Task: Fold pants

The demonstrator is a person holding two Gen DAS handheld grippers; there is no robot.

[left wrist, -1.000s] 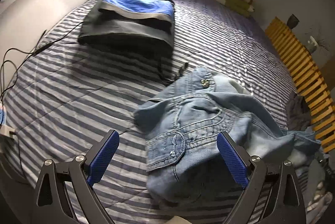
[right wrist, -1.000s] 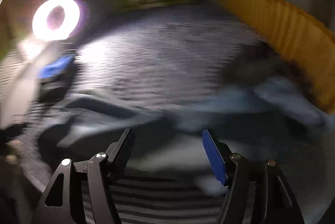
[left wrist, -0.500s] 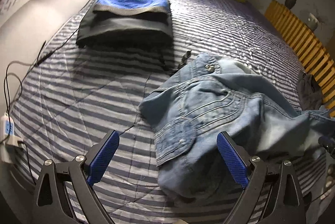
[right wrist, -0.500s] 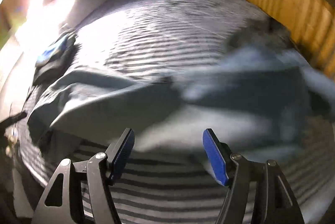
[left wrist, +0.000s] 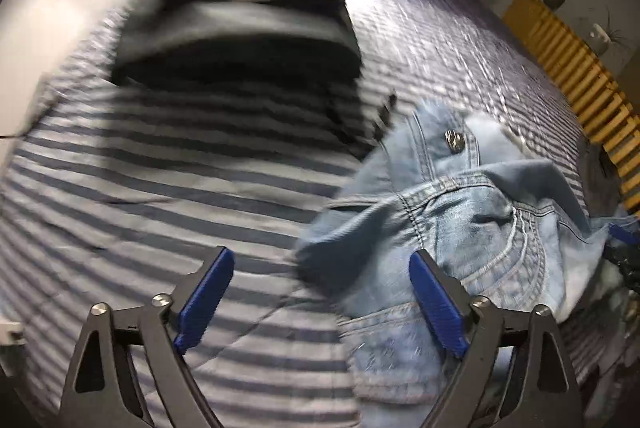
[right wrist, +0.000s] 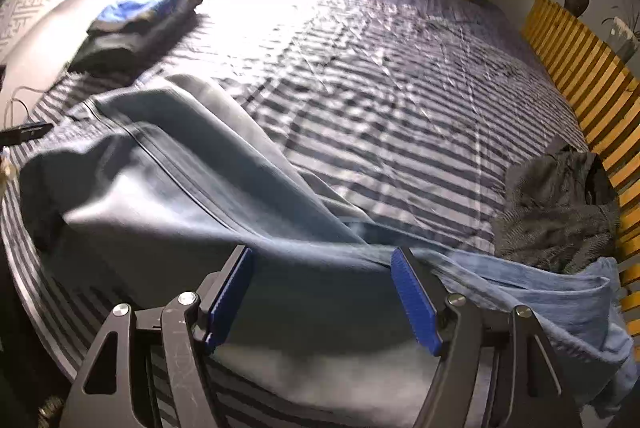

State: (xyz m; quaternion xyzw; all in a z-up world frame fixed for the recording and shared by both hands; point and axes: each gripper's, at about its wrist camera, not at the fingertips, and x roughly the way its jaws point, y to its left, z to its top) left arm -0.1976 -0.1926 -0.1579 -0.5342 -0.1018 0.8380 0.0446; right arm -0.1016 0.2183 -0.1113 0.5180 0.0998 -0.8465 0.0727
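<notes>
We find no legible text, label, brand, number or sign in either view. The metal button [left wrist: 455, 140] on the jeans [left wrist: 460, 228] carries a raised pattern, but we cannot read it. The folded blue-and-black garment [right wrist: 136, 20] and the striped bedcover [right wrist: 400, 88] bear no lettering we can make out.
</notes>
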